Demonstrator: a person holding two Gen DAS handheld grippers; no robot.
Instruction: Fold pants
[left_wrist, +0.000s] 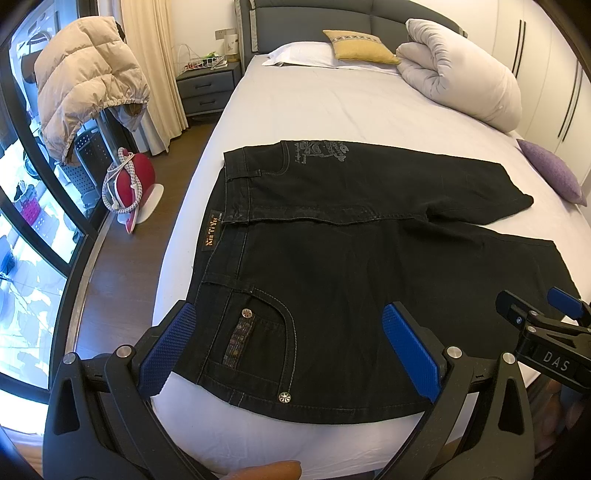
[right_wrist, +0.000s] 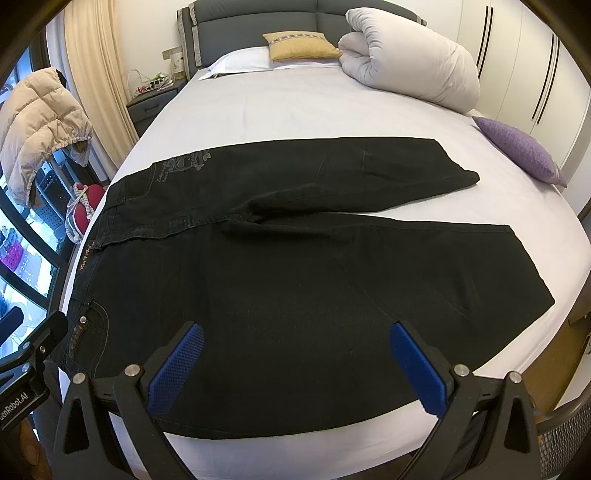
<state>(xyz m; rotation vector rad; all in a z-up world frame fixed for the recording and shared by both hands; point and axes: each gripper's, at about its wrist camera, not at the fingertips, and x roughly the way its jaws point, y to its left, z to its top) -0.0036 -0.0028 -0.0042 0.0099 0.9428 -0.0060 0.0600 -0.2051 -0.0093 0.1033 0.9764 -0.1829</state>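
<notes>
Black jeans (left_wrist: 351, 266) lie flat and spread on the white bed sheet (left_wrist: 314, 110), waistband at the left, both legs running right and slightly apart. They also show in the right wrist view (right_wrist: 295, 280). My left gripper (left_wrist: 291, 343) is open, empty, hovering over the near pocket at the waist end. My right gripper (right_wrist: 295, 365) is open, empty, above the near leg's thigh close to the bed's front edge. The right gripper's tip shows in the left wrist view (left_wrist: 535, 314); the left gripper's body shows at the left edge of the right wrist view (right_wrist: 26, 354).
A rolled white duvet (left_wrist: 461, 70), a yellow cushion (left_wrist: 360, 46) and a white pillow (left_wrist: 306, 53) lie at the headboard. A purple cushion (left_wrist: 554, 173) sits at the bed's right edge. Left of the bed are a nightstand (left_wrist: 207, 86), a puffer jacket (left_wrist: 85, 85) and a red iron (left_wrist: 131, 184) on the floor.
</notes>
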